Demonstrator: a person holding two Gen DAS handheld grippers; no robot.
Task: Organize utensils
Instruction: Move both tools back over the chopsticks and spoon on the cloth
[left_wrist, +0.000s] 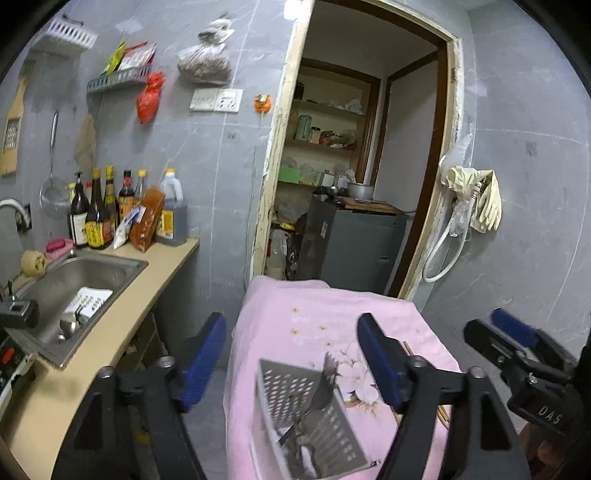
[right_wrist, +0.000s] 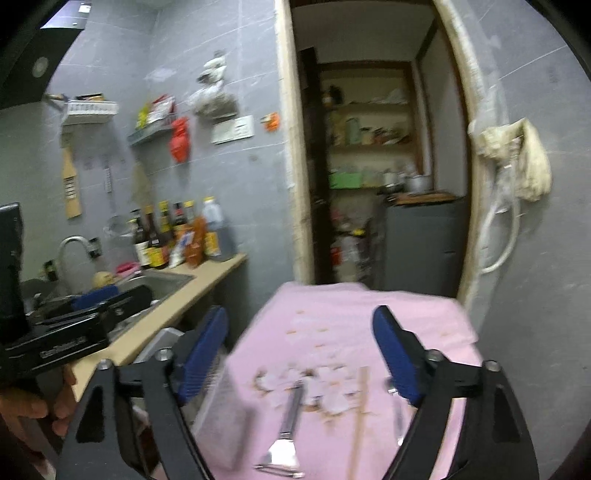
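Pink floral cloth (right_wrist: 369, 325) covers the table where our work has barely begun: a perforated metal holder (left_wrist: 314, 417) stands at the near left with what looks like one dark utensil inside. A metal spatula (right_wrist: 288, 413), a chopstick (right_wrist: 360, 413) and another utensil, too blurred to name, lie loose. We hold the left gripper (left_wrist: 291, 354) and right gripper (right_wrist: 303, 350) spread wide, gripping nothing. Most sorting, we judge, remains.

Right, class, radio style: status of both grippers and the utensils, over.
Left gripper open, empty. Right gripper open, empty. Perforated holder on pink cloth, metal utensil and chopsticks loose beside it. Nothing blocking.
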